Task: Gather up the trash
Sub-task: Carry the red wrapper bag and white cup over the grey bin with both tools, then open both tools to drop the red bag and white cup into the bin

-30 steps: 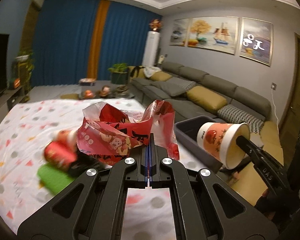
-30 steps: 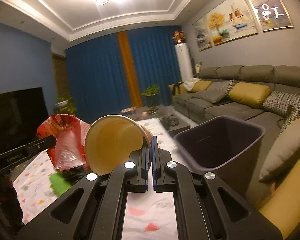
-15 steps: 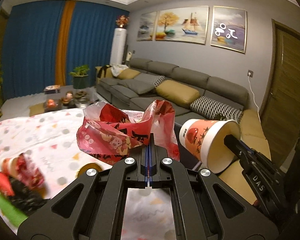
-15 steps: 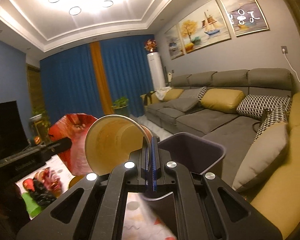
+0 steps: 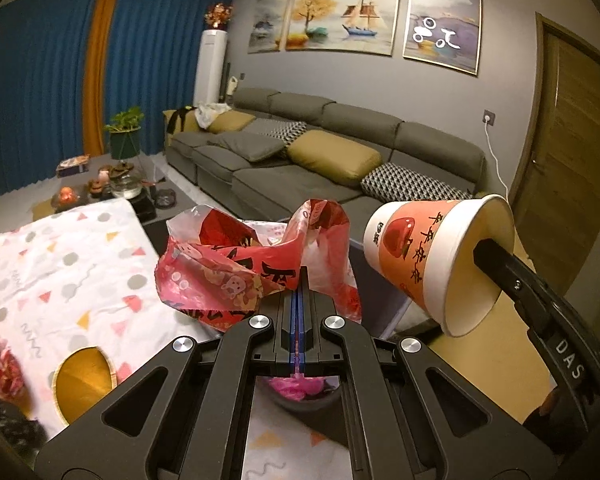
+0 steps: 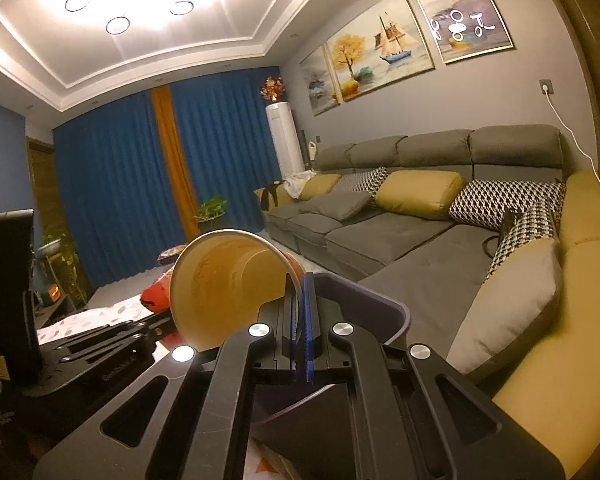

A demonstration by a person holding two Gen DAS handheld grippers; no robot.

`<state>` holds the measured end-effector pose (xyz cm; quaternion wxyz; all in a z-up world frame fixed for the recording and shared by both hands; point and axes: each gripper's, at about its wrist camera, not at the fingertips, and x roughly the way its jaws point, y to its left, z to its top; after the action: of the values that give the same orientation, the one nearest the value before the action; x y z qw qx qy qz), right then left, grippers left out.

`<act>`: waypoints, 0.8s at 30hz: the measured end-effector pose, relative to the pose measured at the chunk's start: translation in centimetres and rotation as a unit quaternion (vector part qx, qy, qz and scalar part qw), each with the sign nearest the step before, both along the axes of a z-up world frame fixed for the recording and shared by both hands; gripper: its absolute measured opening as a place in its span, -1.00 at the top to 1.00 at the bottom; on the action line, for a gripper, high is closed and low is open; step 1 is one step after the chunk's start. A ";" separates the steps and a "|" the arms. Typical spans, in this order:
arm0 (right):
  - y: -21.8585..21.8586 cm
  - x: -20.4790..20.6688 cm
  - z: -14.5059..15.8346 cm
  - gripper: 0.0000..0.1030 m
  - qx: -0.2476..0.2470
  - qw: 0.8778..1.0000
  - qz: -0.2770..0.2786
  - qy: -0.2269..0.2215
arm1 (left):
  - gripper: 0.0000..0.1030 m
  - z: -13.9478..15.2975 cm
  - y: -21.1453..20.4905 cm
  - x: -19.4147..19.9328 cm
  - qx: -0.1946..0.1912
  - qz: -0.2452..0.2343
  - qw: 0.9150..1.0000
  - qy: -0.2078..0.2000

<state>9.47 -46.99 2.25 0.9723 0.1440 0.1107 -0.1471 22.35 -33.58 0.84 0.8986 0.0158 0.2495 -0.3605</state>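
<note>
Both grippers now over bin (image 6: 384,312): left gripper (image 5: 299,300) jaws clenched on red wrapper (image 5: 240,268), right gripper (image 6: 299,300) jaws pinching paper cup (image 6: 220,280) rim; drop next.

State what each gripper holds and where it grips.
Left gripper is shut on the crumpled red plastic bag at its bunched middle. Right gripper pinches the paper cup by its rim.

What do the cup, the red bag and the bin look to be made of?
Cup: likely paper, matte, with a rolled rim, printed outside and a plain tan inside. Red bag: thin plastic film, glossy, crumpled and partly see-through. Bin: probably moulded plastic, dark, with a smooth rounded rim; its finish is hard to judge in this light.
</note>
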 end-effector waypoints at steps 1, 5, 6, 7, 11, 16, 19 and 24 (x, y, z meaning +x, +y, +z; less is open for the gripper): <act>-0.2 0.1 -0.2 0.92 0.003 1.000 -0.001 0.002 | 1.00 -0.2 -0.3 0.2 0.001 -0.002 1.000 0.001; -0.9 0.5 -0.6 0.93 0.012 1.000 -0.004 0.009 | 1.00 -1.5 -1.5 1.1 0.007 -0.009 1.000 0.016; -1.1 0.7 -0.6 0.93 0.012 1.000 -0.005 0.011 | 1.00 -1.9 -1.9 1.4 0.007 -0.010 1.000 0.023; -1.3 0.9 -0.6 0.93 0.013 1.000 -0.007 0.013 | 1.00 -2.2 -2.0 1.6 0.007 -0.011 1.000 0.028; -1.6 1.5 -1.0 0.93 0.015 1.000 -0.007 0.020 | 1.00 -3.1 -2.3 2.2 0.000 -0.018 0.999 0.047; -1.6 2.7 -1.6 0.92 0.017 0.999 -0.003 0.031 | 0.80 -4.0 -3.0 2.0 0.006 -0.038 0.998 0.050; -1.7 3.2 -2.0 0.92 0.017 0.999 -0.002 0.037 | -0.07 -4.3 -2.5 2.3 0.011 -0.021 0.998 0.052; -1.7 4.3 -2.8 0.92 0.020 0.999 0.007 0.050 | -0.50 -3.9 0.7 1.6 0.000 0.023 0.998 0.051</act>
<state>13.75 -48.66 -0.55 0.9634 0.1552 0.1629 -0.1454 23.92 -32.89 -3.07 0.8929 -0.0088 0.2952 -0.3398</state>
